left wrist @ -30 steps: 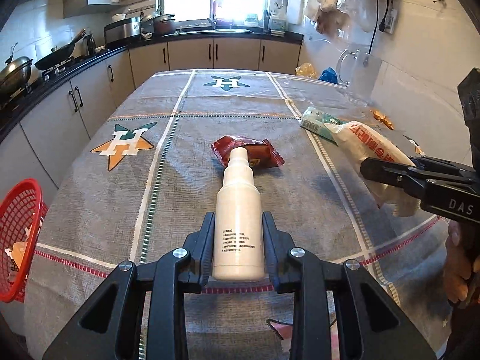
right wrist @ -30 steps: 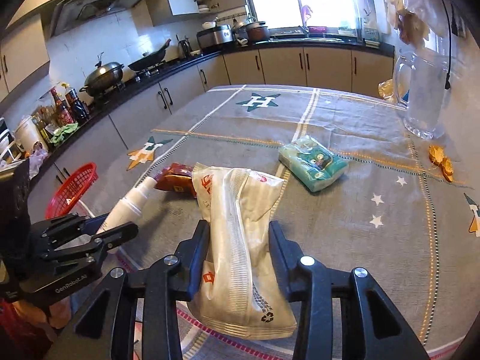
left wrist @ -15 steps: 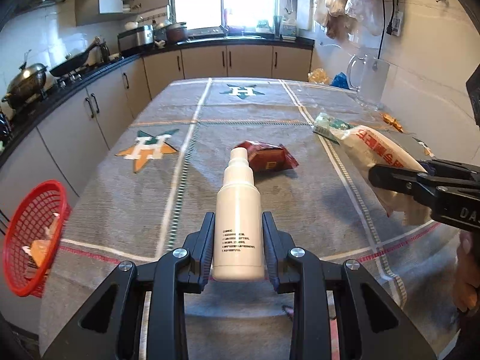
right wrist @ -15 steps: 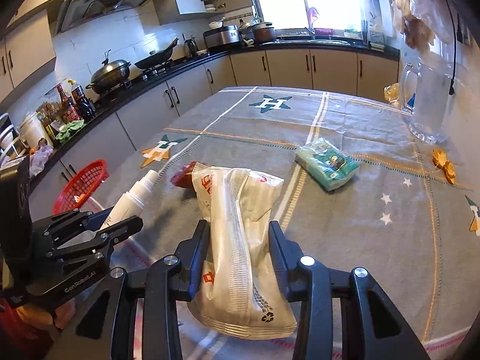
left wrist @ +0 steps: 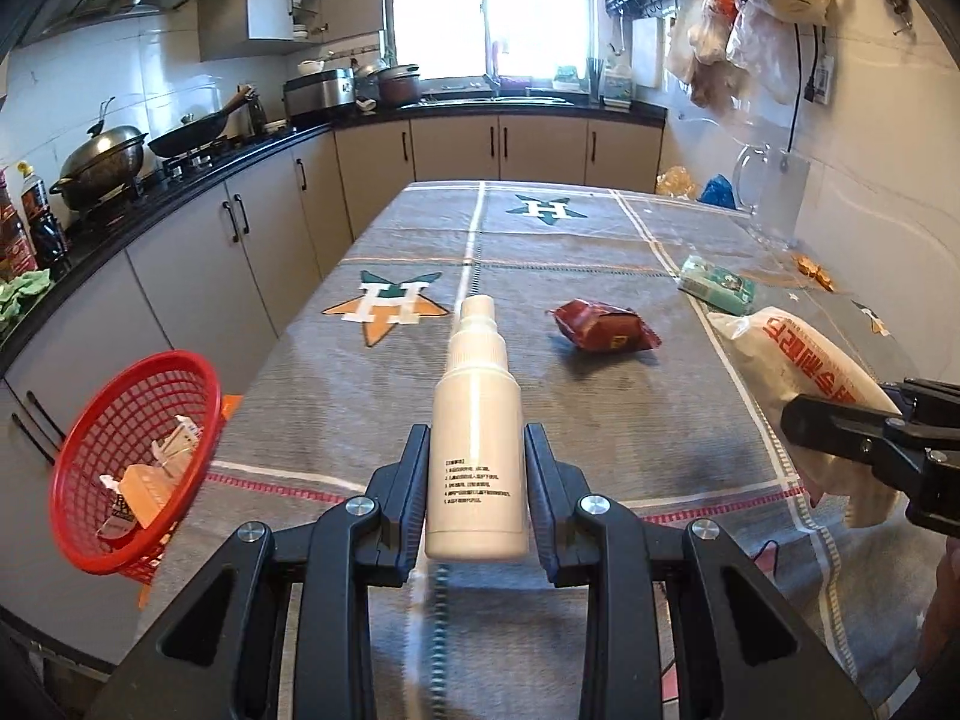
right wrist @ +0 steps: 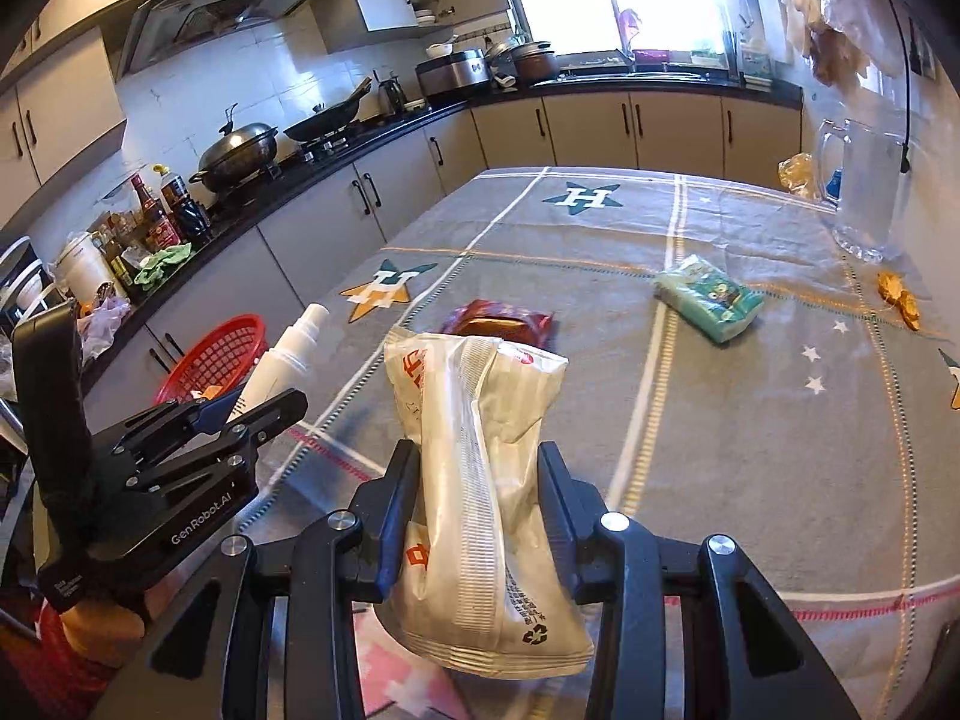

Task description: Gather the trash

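My left gripper [left wrist: 477, 468] is shut on a white spray bottle [left wrist: 477, 420] and holds it above the table's near edge; the bottle also shows in the right wrist view [right wrist: 279, 360]. My right gripper [right wrist: 477, 480] is shut on a white snack bag with red print [right wrist: 480, 480], also seen at the right of the left wrist view [left wrist: 804, 372]. A red mesh basket [left wrist: 129, 456] with some trash in it sits left of the table, below its edge. A red wrapper [left wrist: 600, 327] and a green packet [left wrist: 717, 285] lie on the table.
The table has a grey cloth with star prints [left wrist: 390, 306]. A glass pitcher [right wrist: 864, 192] and orange scraps [right wrist: 897, 300] sit at the far right. Kitchen cabinets and a stove with pans [left wrist: 108, 162] run along the left.
Both grippers have swung left with their loads. The red basket has come further into the left wrist view, and the red wrapper has shifted right.
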The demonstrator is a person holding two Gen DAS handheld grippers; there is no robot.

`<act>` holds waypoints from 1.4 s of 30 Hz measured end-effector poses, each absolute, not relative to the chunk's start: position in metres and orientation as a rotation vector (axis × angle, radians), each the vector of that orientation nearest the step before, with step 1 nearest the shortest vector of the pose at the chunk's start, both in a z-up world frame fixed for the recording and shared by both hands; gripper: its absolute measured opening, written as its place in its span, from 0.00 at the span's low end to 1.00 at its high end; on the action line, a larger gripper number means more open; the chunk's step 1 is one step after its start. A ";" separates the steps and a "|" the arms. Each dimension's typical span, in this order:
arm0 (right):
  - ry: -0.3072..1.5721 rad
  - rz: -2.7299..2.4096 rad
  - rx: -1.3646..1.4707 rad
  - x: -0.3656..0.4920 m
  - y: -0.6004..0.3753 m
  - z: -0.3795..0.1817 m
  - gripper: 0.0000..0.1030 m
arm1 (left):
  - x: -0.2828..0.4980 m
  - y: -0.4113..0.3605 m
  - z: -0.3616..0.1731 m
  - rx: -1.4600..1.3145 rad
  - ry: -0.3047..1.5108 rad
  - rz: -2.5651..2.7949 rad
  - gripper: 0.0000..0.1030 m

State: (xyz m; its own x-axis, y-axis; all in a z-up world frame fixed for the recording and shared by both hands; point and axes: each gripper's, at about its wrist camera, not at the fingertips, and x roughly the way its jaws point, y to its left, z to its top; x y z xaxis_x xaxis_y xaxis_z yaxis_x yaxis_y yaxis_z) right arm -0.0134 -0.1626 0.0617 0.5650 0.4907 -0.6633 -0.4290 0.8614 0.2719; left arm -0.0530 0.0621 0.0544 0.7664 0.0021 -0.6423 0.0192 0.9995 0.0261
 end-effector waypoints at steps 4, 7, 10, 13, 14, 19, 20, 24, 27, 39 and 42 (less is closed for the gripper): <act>0.799 0.552 0.074 -0.017 -0.152 0.066 0.41 | -0.059 0.074 0.057 0.020 0.686 -0.001 0.28; 0.797 0.556 0.067 -0.019 -0.143 0.069 0.41 | -0.061 0.081 0.057 0.010 0.683 0.006 0.28; 0.802 0.562 0.062 -0.019 -0.136 0.070 0.41 | -0.063 0.090 0.057 -0.002 0.682 0.014 0.28; 0.805 0.563 0.055 -0.020 -0.130 0.071 0.41 | -0.064 0.096 0.057 -0.011 0.681 0.020 0.28; 0.806 0.566 0.053 -0.020 -0.128 0.071 0.41 | -0.065 0.098 0.057 -0.015 0.679 0.022 0.28; 0.807 0.576 0.045 -0.019 -0.117 0.074 0.42 | -0.068 0.107 0.059 -0.024 0.671 0.028 0.28; 0.807 0.578 0.044 -0.019 -0.116 0.075 0.41 | -0.068 0.109 0.059 -0.025 0.670 0.031 0.28; 0.808 0.594 0.036 -0.020 -0.106 0.078 0.41 | -0.071 0.116 0.061 -0.033 0.665 0.042 0.28; 0.806 0.604 0.028 -0.021 -0.096 0.081 0.42 | -0.073 0.123 0.062 -0.041 0.661 0.053 0.28; 0.801 0.657 -0.012 -0.022 -0.055 0.091 0.42 | -0.081 0.160 0.066 -0.087 0.642 0.107 0.28; 0.799 0.671 -0.020 -0.022 -0.046 0.093 0.42 | -0.084 0.168 0.066 -0.097 0.639 0.116 0.28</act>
